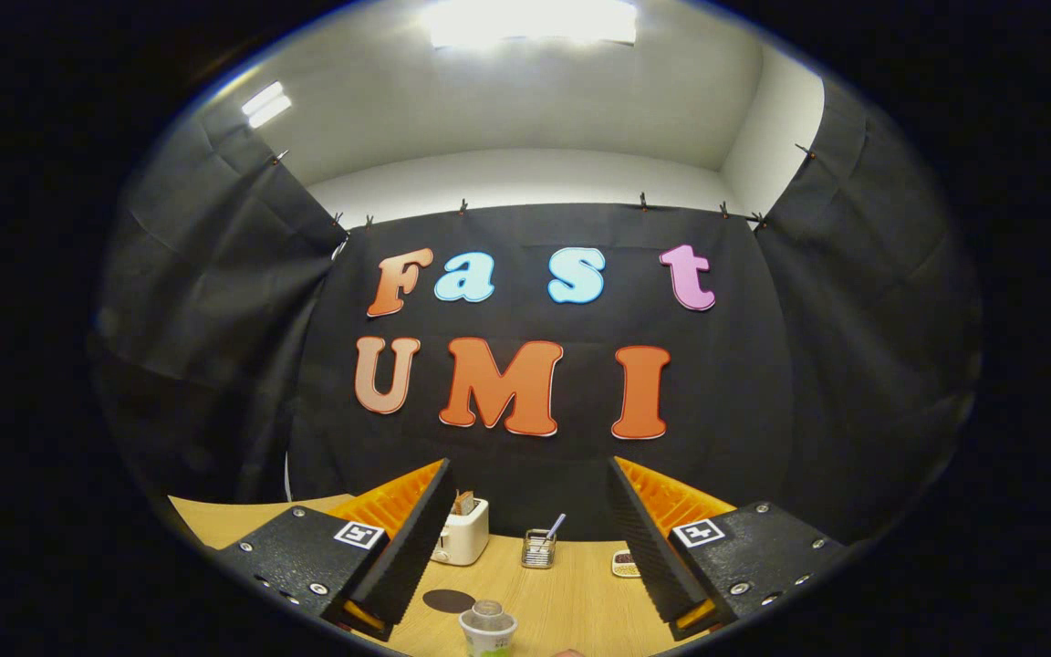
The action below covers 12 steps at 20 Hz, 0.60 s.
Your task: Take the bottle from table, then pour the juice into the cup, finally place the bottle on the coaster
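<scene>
Jaws (525, 547) are wide open w/ nothing held, both fingers spread far apart above the worktop (571, 593).

Bottle (487, 628) stands upright on the worktop, low down btwn the two fingers & closer to the left one. It's not touching either finger. It has a clear cap on top, a white neck & a bit of green lower down. Can't see the rest of it.

Coaster (449, 600), a dark round flat disc, lies on the wood just beside the bottle, on its left & a little beyond it, right next to the left finger tip.

Farther out, at the back of the worktop near the black cloth wall: a white toaster (462, 536) w/ sth brown sticking out of the top, partly hidden behind the left finger. Near it, in the middle, a small wire holder (538, 548) w/ a pen-like stick in it. A small flat thing w/ dark dots (624, 563) sits by the right finger; can't tell what it is.

Bright light on the ceiling up top.
</scene>
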### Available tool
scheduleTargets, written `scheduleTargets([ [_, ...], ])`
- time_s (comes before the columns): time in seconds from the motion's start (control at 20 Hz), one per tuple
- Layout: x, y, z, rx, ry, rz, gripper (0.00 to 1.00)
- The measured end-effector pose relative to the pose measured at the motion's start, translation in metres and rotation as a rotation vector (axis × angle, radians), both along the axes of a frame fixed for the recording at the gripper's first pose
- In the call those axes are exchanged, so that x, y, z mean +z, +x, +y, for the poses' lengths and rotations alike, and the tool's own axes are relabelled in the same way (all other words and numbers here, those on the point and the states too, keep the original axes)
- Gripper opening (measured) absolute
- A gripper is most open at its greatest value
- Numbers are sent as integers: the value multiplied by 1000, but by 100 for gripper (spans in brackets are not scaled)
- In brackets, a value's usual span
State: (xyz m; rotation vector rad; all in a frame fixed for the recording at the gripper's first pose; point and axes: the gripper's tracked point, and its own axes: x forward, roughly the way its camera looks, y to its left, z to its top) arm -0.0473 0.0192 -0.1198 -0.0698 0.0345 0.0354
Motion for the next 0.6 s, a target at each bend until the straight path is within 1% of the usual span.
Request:
scheduleTargets([
  [0.2,-50,-12,17,27,-38,4,99],
  [0.45,-145,-22,35,68,40,166,98],
  [0.6,-184,-25,33,72,16,216,99],
])
